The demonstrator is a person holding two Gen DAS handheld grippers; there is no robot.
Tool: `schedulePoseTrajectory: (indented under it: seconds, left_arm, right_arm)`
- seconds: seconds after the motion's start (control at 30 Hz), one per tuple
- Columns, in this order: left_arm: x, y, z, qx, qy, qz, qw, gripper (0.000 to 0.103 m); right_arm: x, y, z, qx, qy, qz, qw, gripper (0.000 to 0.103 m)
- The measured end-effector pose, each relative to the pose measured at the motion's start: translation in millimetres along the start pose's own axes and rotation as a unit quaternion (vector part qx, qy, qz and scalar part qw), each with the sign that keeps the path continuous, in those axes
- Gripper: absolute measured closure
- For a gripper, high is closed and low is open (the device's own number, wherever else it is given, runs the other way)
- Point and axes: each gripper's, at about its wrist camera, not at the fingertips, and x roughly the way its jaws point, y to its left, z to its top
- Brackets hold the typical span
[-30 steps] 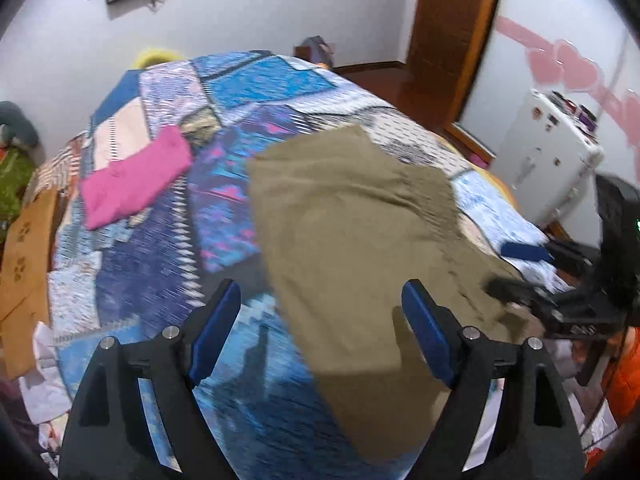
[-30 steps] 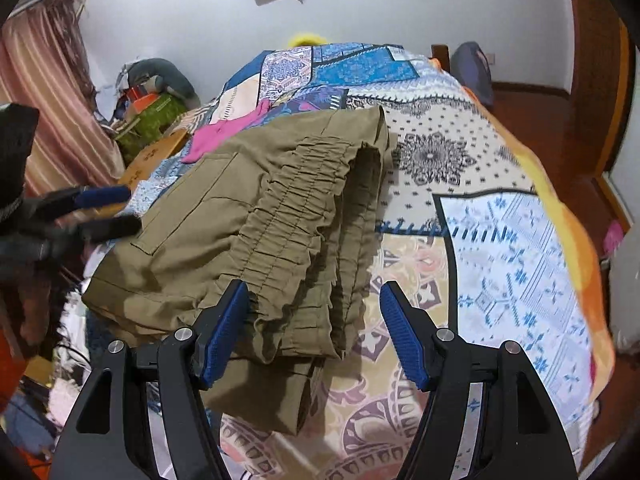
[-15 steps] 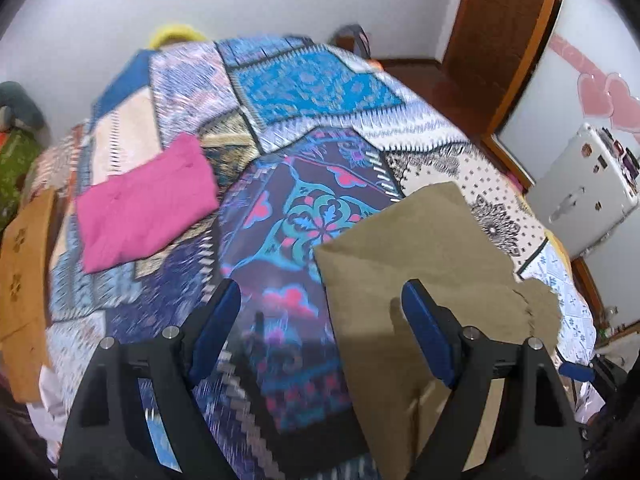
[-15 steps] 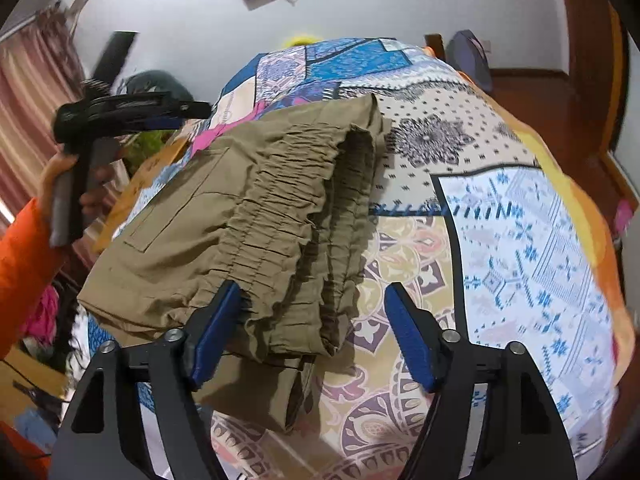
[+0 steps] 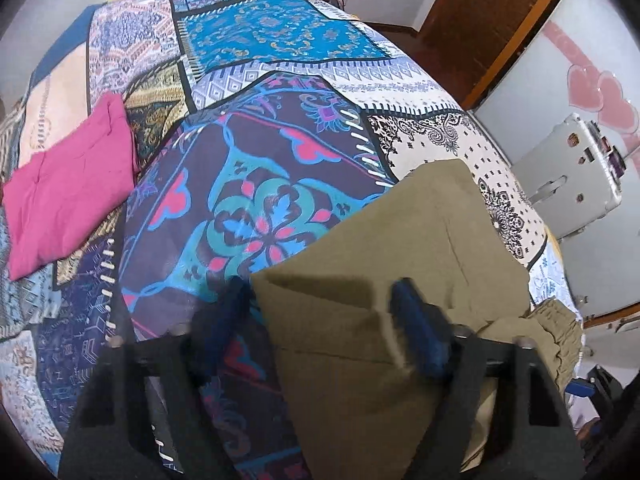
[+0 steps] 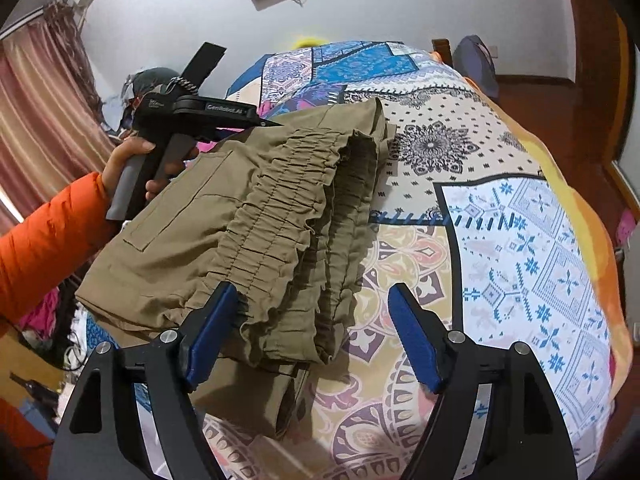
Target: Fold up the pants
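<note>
Folded khaki pants (image 6: 224,232) long axis 7-to-1 o'clock, gathered waistband (image 6: 288,216) toward 4, left gripper (image 5: 320,316) jaws just closing astride the corner, not pinching, right gripper (image 6: 312,332) spread, empty.

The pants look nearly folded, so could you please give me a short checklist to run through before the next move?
1. Pants lie folded on the bedspread: ok.
2. Left tongs straddle the pants' corner, jaws just closing: ok.
3. Left pads pressing the cloth: cannot tell, blurred.
4. Right tongs open over the gathered waistband, not pinching: ok.
5. Pink cloth lies apart from the pants: ok.
6. Layers squared up: not ok, a lower layer sticks out near the right tongs.
</note>
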Motion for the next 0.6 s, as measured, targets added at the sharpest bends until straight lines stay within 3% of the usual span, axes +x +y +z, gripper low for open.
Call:
schedulePoseTrajectory:
  seconds: [0.13, 0.3, 0.43, 0.6]
  left_arm:
    - [-4.4, -2.4, 2.1, -0.003, 0.0, 0.006, 1.0, 0.084]
    - [-12.6, -2.1, -4.1, -0.001, -0.008, 0.035, 0.9993, 0.094]
    - [-26.1, 6.0, -13.4, -0.007, -0.02, 0.061, 0.9979, 0.094]
    - [-51.1, 33.0, -42.5, -0.048, -0.035, 0.089, 0.9943, 0.094]
  right_arm:
    - [-1.7, 2.1, 1.0, -0.006, -0.002, -0.008, 1.0, 0.029]
    - [-10.5, 3.7, 7.1, 0.001, -0.008, -0.02, 1.0, 0.029]
    - [-26.4, 8.1, 13.7, -0.011, -0.028, -0.036, 0.999, 0.027]
    - [-36.1, 16.8, 14.3, -0.033, -0.032, -0.05, 0.998, 0.027]
